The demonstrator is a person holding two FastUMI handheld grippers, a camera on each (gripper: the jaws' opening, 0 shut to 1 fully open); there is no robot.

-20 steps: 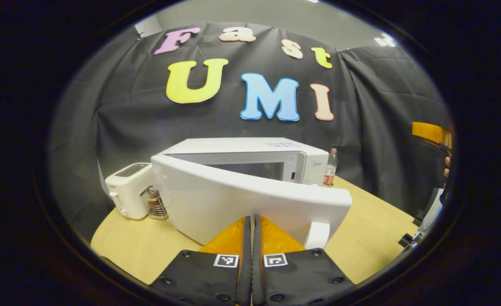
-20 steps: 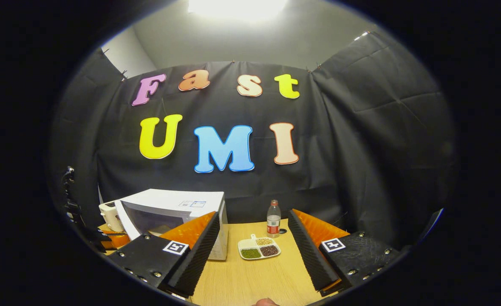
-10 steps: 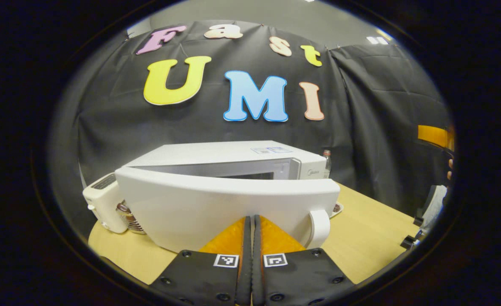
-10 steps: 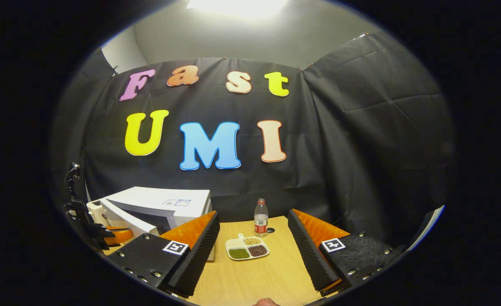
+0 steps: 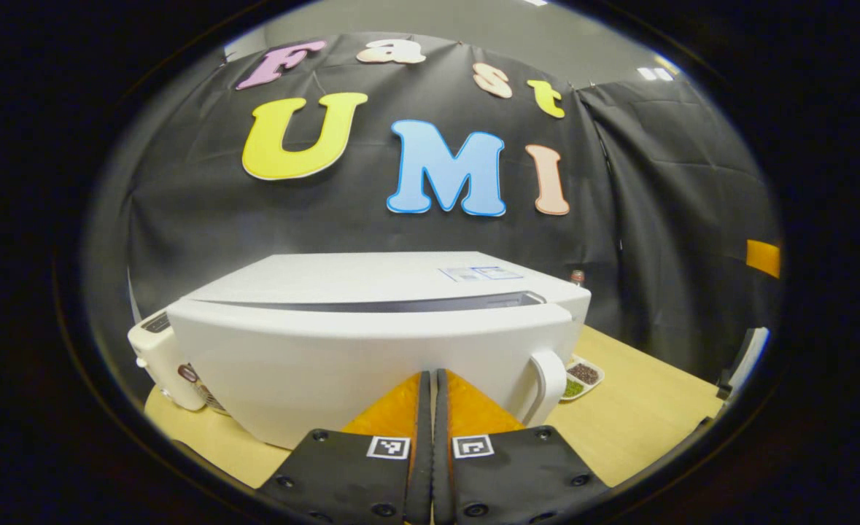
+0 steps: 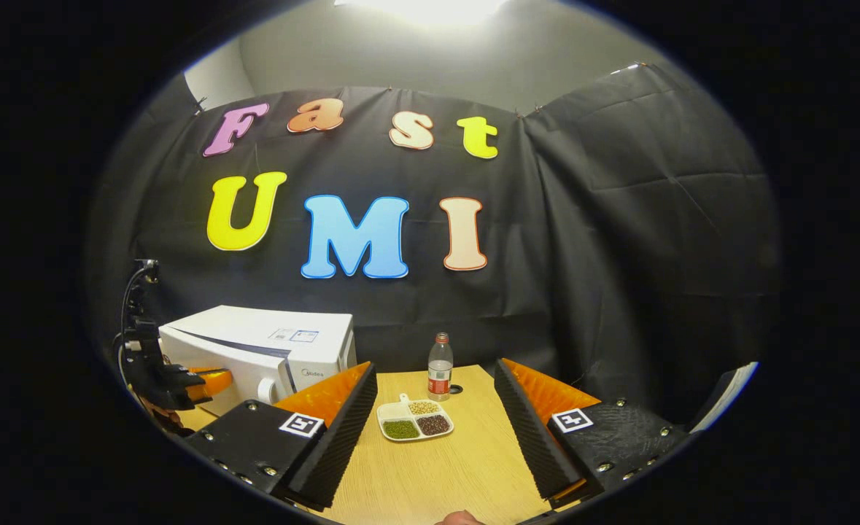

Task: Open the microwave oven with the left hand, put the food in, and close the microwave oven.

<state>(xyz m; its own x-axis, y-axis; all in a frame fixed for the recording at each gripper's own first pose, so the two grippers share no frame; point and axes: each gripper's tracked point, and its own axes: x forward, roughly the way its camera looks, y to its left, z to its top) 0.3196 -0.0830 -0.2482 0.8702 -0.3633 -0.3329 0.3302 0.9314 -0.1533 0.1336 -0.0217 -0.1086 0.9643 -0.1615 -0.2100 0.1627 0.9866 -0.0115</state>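
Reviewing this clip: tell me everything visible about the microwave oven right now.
The microwave oven is a white box that looks like smooth plastic or painted metal, standing upright on the wooden table. A small label sits on its top. Its door is almost shut, with a thin dark gap along the top edge, and carries a white loop handle at its right end. The left gripper, jaws closed, presses its tips against the door front. A white toaster stands just to its left.

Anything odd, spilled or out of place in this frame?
One thing: the microwave door is almost shut, pushed by the closed left claw, yet the food tray sits outside on the table. Nothing spilled or damaged.
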